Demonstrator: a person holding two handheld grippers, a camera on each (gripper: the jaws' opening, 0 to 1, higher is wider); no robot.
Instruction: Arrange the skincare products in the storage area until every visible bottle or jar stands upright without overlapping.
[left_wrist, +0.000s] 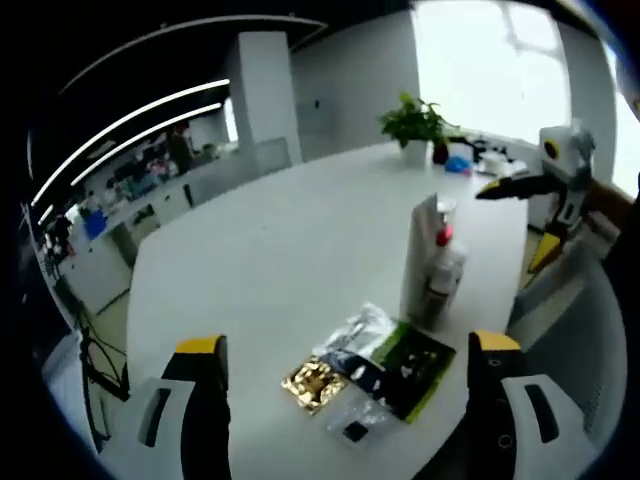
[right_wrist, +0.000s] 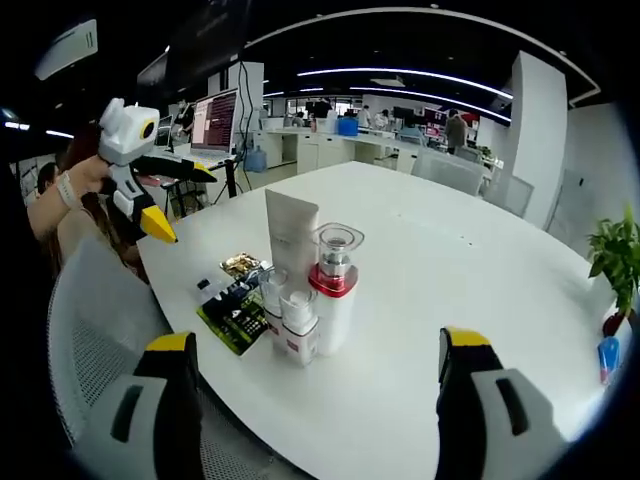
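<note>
A cluster of skincare products stands upright near the edge of the white round table (right_wrist: 450, 260). It holds a tall white tube (right_wrist: 292, 235), a pump bottle with a red collar and clear cap (right_wrist: 333, 285) and two small white bottles (right_wrist: 298, 325). Flat sachets (right_wrist: 235, 300) lie beside them, one gold (left_wrist: 313, 383), one silver (left_wrist: 355, 330), one green and black (left_wrist: 415, 365). The tube (left_wrist: 422, 255) and the red-collared bottle (left_wrist: 445, 265) stand behind the sachets. My left gripper (left_wrist: 347, 343) is open, short of the sachets. My right gripper (right_wrist: 318, 340) is open, short of the bottles. Neither holds anything.
A grey mesh chair (right_wrist: 100, 330) stands at the table edge by the products. A potted plant (left_wrist: 412, 120) and small items sit at the far side. A hand (right_wrist: 70, 185) holds the left gripper (right_wrist: 140, 170). The right gripper (left_wrist: 555, 175) hovers above the table edge.
</note>
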